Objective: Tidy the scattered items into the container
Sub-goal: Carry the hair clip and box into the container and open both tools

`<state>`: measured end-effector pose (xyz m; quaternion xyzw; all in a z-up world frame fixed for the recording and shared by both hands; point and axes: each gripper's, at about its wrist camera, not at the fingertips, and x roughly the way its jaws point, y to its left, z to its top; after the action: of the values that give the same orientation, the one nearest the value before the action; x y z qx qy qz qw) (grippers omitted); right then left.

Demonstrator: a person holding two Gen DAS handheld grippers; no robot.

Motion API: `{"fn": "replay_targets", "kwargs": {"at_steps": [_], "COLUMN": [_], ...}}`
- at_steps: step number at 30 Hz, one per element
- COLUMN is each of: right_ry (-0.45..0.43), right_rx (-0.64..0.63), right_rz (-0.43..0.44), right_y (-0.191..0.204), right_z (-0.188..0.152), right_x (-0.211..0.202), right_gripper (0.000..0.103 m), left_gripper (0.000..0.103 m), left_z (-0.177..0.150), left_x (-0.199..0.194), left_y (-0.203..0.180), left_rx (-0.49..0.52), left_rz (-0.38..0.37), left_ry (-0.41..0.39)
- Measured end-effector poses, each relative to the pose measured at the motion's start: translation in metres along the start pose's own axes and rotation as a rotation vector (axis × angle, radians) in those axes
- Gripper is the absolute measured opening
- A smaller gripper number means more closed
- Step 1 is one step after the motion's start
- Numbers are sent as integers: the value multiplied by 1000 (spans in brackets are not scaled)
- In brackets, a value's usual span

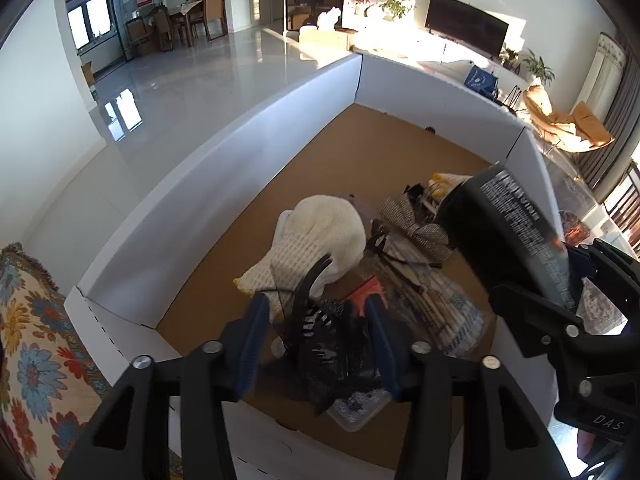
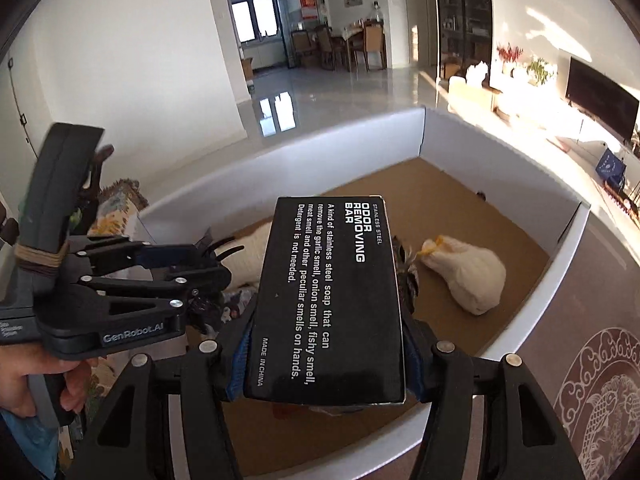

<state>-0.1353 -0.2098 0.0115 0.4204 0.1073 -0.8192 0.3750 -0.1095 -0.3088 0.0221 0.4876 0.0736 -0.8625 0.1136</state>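
A white cardboard container (image 1: 200, 184) (image 2: 320, 148) with a brown floor lies below both grippers. Inside it are a white knit pouch (image 1: 316, 236) (image 2: 468, 276), a checked bow (image 1: 416, 232) and clear packets. My left gripper (image 1: 318, 340) hangs over the near end, jaws apart, with a black hair claw clip (image 1: 316, 320) loose between the blue pads. My right gripper (image 2: 328, 340) stands open around a black odor removing bar box (image 2: 332, 296) (image 1: 516, 240) that sits tilted between its fingers above the container. Each gripper shows in the other's view, the left gripper (image 2: 208, 256) and the right gripper (image 1: 560, 300).
A flowered blanket (image 1: 32, 340) lies left of the container. A patterned mat (image 2: 600, 392) lies to its right. A person's hand (image 2: 24, 376) holds the left gripper's handle. Glossy floor, a TV (image 1: 464, 24) and dining chairs lie beyond.
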Motion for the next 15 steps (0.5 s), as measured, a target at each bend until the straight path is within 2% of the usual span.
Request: {"fn": "replay_targets", "kwargs": {"at_steps": [1, 2, 7, 11, 15], "right_ry": [14, 3, -60, -94, -123], "right_rx": [22, 37, 66, 48, 24], "right_rz": [18, 29, 8, -28, -65], "right_y": [-3, -5, -19, -33, -39], "right_z": [1, 1, 5, 4, 1], "right_x": [4, 3, -22, -49, -79], "right_gripper": [98, 103, 103, 103, 103], "left_gripper": [74, 75, 76, 77, 99], "left_z": [-2, -4, -16, -21, -21], "left_x": [0, -2, -26, -61, -98], "left_y": [0, 0, 1, -16, -36], "left_rx": [2, 2, -23, -25, -29], "left_rz": [11, 27, 43, 33, 59], "left_ry": [-5, -19, -81, -169, -268]}}
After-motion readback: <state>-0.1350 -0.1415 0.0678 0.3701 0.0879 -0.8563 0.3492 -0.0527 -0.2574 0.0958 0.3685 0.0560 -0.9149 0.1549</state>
